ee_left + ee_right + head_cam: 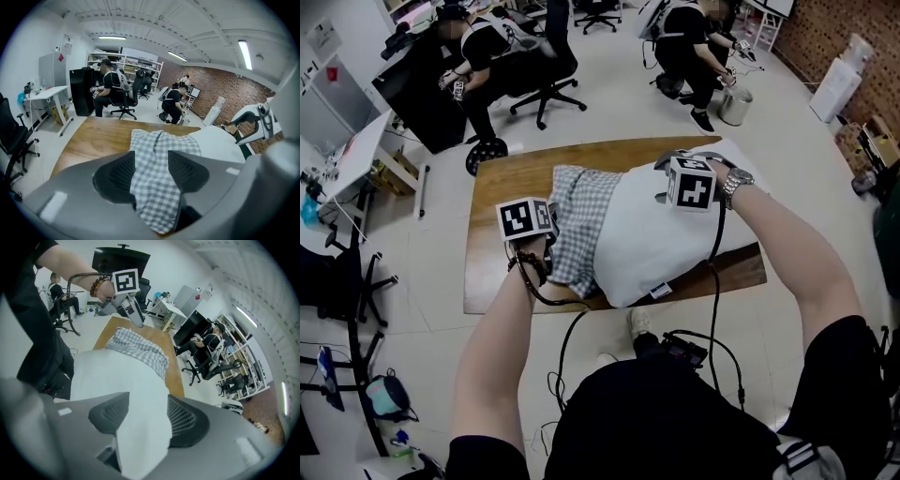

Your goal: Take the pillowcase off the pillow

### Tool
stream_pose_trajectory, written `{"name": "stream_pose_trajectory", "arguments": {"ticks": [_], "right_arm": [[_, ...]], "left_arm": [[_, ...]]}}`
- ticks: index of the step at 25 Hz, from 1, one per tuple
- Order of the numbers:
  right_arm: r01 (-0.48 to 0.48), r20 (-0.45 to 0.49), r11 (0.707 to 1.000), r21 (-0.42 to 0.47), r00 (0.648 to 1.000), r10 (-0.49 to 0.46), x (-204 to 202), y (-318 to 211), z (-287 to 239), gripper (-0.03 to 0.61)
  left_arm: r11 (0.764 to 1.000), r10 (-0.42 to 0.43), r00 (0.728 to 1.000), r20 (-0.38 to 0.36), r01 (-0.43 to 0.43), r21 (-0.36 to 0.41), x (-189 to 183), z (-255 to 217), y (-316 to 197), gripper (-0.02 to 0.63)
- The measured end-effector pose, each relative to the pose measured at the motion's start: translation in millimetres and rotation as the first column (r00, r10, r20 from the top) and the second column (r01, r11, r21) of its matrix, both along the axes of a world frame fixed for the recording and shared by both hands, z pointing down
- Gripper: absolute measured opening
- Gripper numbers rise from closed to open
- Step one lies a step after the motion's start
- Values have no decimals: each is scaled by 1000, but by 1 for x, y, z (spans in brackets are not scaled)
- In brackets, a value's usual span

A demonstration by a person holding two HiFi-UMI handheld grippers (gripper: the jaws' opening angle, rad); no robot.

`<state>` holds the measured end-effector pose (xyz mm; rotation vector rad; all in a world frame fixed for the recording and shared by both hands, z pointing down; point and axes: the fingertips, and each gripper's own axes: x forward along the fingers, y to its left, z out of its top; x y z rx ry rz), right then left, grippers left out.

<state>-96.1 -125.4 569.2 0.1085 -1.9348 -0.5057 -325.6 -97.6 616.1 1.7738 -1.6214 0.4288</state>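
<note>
Left tool (150, 161) clamps checked pillowcase (577, 225), right tool (143, 416) clamps white pillow (661, 239); pillow's long axis runs between them along surface (502, 187), case bunched leftward.

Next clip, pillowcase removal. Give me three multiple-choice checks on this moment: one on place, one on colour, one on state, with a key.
1. Where does the pillow lie?
A. in a basket
B. on the wooden table
C. on a bed

2. What does the pillowcase look like?
A. grey-and-white check
B. plain red
C. blue stripes

3. How far along is the pillowcase?
A. it covers the whole pillow
B. it is fully off and set aside
C. it is bunched at one end, with most of the pillow bare

Key:
1 B: in the head view, brown board shows all round the pillow.
2 A: the check pattern shows in all three views.
3 C: in the head view, the checked cloth gathers at the pillow's left end and the rest is bare white.
</note>
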Motion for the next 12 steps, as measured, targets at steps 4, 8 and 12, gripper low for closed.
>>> {"name": "stream_pose_trajectory", "arguments": {"ticks": [4, 8, 12], "right_arm": [[-3, 14, 997, -82, 1000, 4, -22, -39, 4, 278], [-22, 25, 992, -126, 999, 25, -29, -79, 9, 284], [-14, 38, 970, -242, 999, 24, -40, -106, 18, 285]], "left_arm": [[995, 91, 996, -7, -91, -38, 15, -5, -44, 238], [985, 144, 988, -57, -149, -84, 39, -5, -86, 261], [973, 168, 978, -120, -185, -140, 57, -4, -126, 278]]}}
